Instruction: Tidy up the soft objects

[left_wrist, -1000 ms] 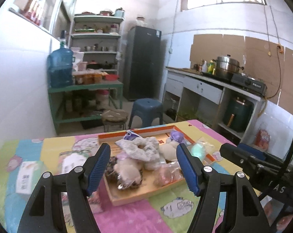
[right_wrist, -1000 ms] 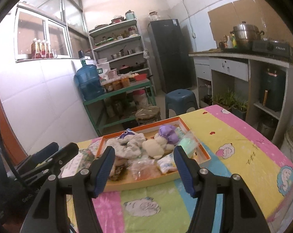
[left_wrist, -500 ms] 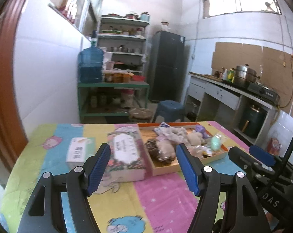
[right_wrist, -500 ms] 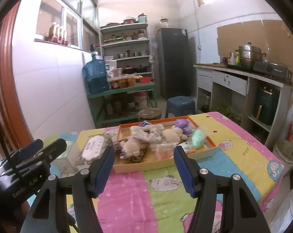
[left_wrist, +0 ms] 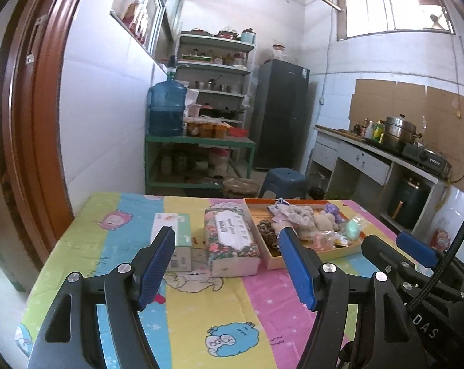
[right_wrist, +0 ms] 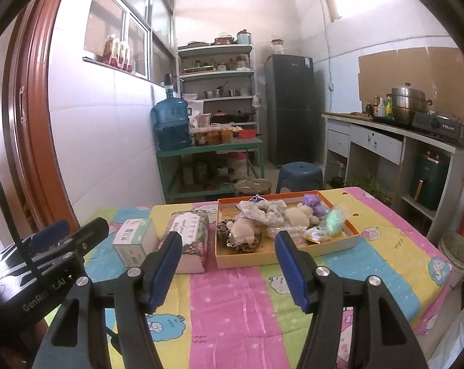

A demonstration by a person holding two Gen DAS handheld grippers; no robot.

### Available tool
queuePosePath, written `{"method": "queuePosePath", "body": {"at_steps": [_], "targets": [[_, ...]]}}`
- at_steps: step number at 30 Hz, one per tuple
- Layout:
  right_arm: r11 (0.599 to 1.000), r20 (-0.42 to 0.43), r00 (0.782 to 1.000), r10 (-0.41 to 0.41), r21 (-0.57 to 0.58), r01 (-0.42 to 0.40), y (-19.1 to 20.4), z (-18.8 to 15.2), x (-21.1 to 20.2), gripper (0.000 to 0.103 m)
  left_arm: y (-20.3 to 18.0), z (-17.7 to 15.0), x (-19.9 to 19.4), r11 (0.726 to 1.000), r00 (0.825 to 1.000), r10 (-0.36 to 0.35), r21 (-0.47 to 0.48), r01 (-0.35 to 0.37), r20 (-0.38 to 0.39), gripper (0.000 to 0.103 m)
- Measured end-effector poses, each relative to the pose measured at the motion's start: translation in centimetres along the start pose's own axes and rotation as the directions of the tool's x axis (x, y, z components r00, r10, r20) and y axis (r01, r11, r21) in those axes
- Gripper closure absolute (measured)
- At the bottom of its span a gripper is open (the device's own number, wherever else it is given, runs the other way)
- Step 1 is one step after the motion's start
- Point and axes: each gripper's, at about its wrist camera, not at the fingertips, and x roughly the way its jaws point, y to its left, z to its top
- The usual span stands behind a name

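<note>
An orange-rimmed tray (right_wrist: 281, 259) on the table holds several soft things: a grey-white cloth (right_wrist: 262, 210), a beige plush (right_wrist: 244, 229), a purple plush (right_wrist: 313, 203), a mint item in a bag (right_wrist: 335, 220) and a leopard-print piece (right_wrist: 224, 226). The tray also shows in the left wrist view (left_wrist: 275, 261). Left of it lie a floral tissue pack (right_wrist: 190, 235) and a green-white box (right_wrist: 133, 241). My left gripper (left_wrist: 229, 264) and my right gripper (right_wrist: 227, 267) are both open and empty, held back from the tray above the table's near part.
The table has a colourful cartoon cloth (right_wrist: 232, 301). Behind it stand a blue stool (right_wrist: 299, 175), a green shelf with a water jug (right_wrist: 172, 126), a dark fridge (right_wrist: 290, 107) and a counter with a pot (right_wrist: 407, 101) on the right. A brown door frame (left_wrist: 26, 123) is on the left.
Both grippers have pulled back and away from the tray; it looks smaller and farther. The tissue pack, the box and more of the table have come into view. Both stay open.
</note>
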Motion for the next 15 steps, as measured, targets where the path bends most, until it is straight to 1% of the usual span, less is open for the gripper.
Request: {"method": "queuePosePath", "body": {"at_steps": [8,15], "targets": [[1.000,0.003,1.000,0.001,0.001,-0.001,0.0,0.1,-0.3,0.040,0.6,0.0,-1.1,1.000,1.000,0.017,0.009,-0.017,0.015,0.031],[1.000,0.003,1.000,0.000,0.006,0.000,-0.1,0.1,-0.2,0.040,0.5,0.0,-1.2,1.000,1.000,0.014,0.016,-0.014,0.010,0.031]]}}
